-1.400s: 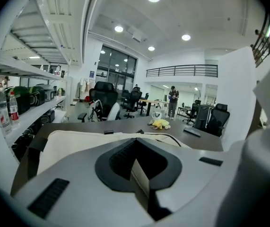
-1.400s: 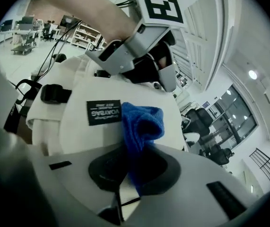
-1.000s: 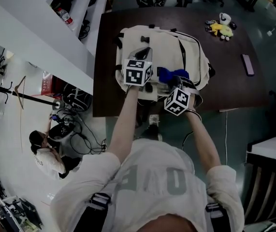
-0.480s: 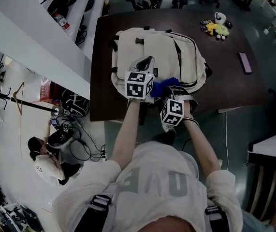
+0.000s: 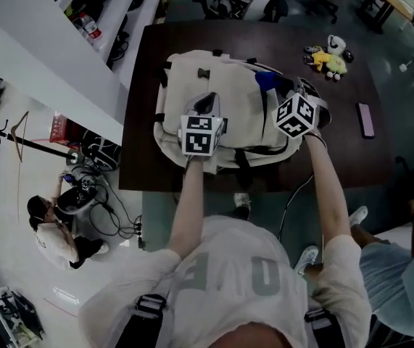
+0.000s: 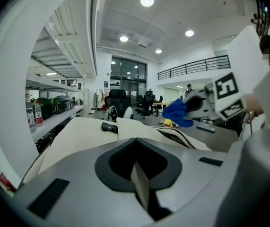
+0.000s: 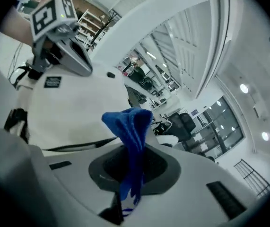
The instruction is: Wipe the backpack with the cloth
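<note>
Dark table (image 5: 381, 151) carries the cream backpack (image 5: 192, 78), lying flat. Left gripper (image 5: 206, 103): jaws closed, empty, over the bag's middle. Right gripper (image 5: 278, 87) pinches the blue cloth (image 5: 266, 80) at the bag's far right corner. Shirt print is unreadable.

Dim head view, brighter gripper views
Glare from ceiling lights (image 6: 147, 1) overhead; fisheye bends edges, corners go black; nearest foreground soft.

Dark table (image 5: 348, 147) with backpack (image 5: 225, 85), toys (image 5: 328, 51), flat object (image 5: 365, 119)
</note>
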